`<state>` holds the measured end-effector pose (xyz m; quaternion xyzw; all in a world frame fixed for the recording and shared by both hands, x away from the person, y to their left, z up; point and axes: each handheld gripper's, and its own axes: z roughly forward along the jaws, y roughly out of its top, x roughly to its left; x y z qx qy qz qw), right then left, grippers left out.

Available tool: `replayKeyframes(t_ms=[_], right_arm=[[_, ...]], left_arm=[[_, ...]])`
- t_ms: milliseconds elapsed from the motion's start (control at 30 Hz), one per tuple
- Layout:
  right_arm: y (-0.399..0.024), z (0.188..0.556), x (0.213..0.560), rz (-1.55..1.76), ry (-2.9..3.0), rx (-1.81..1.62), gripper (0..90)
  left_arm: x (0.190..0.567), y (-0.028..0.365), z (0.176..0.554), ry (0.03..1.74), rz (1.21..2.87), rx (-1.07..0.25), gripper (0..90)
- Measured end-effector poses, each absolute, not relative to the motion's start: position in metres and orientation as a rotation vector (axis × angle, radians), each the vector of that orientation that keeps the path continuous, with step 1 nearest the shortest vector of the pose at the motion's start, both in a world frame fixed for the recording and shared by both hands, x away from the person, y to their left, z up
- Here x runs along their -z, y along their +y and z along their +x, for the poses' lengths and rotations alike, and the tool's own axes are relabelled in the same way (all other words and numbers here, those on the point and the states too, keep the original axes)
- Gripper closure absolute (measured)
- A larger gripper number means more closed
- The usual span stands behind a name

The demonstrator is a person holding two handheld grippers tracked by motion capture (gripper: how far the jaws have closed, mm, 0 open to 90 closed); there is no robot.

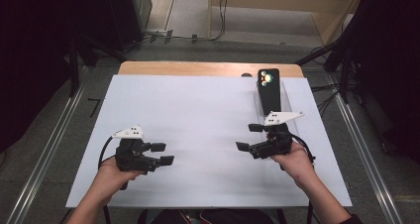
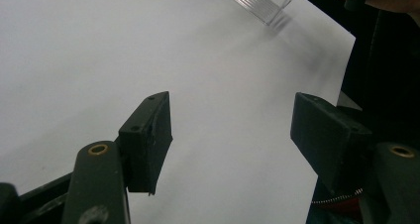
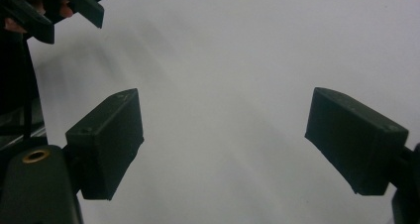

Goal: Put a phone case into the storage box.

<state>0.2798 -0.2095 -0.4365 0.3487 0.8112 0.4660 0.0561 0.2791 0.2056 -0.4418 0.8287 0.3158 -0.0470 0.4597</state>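
My left gripper [image 1: 163, 153] hovers over the near left of the white sheet [image 1: 198, 115], jaws wide apart and pointing right, with nothing between them. In its own view the left gripper [image 2: 233, 140] has only bare sheet between the jaws. My right gripper [image 1: 249, 137] sits at the near right, pointing left, and it is open and empty too; in its own view the right gripper [image 3: 223, 140] frames plain white sheet. A black phone [image 1: 269, 87] stands upright in a clear stand [image 1: 285, 102] just behind the right gripper.
The white sheet covers most of a wooden table [image 1: 208, 68]. The clear stand's ribbed edge [image 2: 257, 1] lies far ahead in the left gripper view. The left gripper's jaws [image 3: 54, 11] appear at the top left of the right gripper view. Dark floor and cables surround the table.
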Motion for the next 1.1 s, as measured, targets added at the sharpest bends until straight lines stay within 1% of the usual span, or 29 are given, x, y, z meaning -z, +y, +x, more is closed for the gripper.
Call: replayKeyframes(t_ms=[367,1100], right_arm=[[-0.213,0.269,0.446,1.032,2.516,-1.386,12.8],[-0.235,0.244,0.462,1.039,2.578,-1.352,12.8]], left_arm=[[0.444,0.205,0.273,0.774,2.036,0.113,33.0],[0.446,0.209,0.265,0.781,2.038,0.111,33.0]])
